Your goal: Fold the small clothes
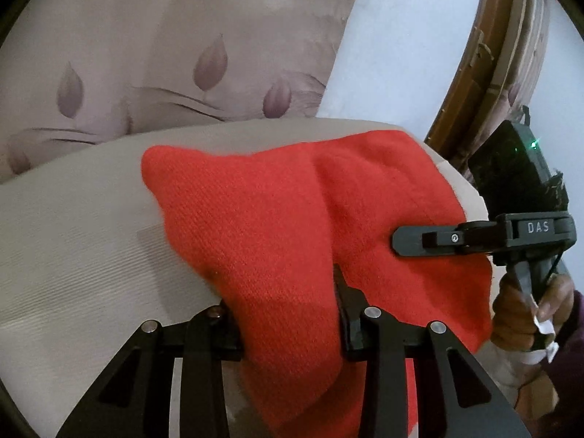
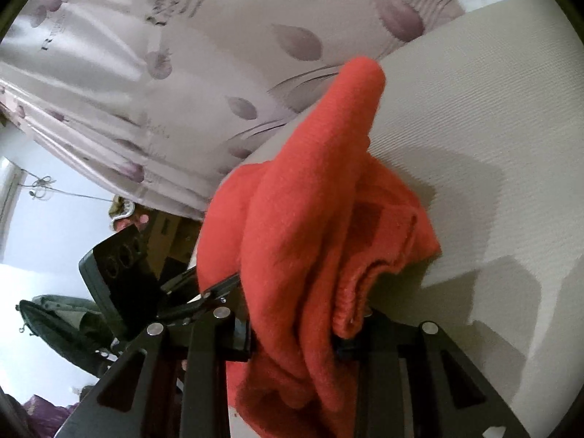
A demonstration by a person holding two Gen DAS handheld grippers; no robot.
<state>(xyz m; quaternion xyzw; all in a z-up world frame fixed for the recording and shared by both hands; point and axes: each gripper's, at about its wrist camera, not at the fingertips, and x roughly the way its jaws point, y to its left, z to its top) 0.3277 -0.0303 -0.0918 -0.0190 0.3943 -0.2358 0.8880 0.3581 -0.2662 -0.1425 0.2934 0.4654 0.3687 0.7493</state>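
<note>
bare beige ribbed tabletop (image 1: 73, 241) lies open left of the bunched red knit garment (image 1: 277, 219); a mauve leaf-patterned curtain (image 1: 153, 54) closes off the far edge.

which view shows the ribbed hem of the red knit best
The right wrist view: the hem curls open beside the right tool, its thick ribbed edge plain. The left wrist view shows the knit only as a smooth spread sheet, no hem visible.

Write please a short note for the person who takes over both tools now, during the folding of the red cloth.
Left tool: shut on the red knitted garment.
Right tool: shut on the same garment, at a bunched, ribbed edge.
Garment: partly lifted off the beige table, the far part resting on it.
Done: both grips taken.
Left: no neat fold shows yet; lay it over and flatten it.
</note>
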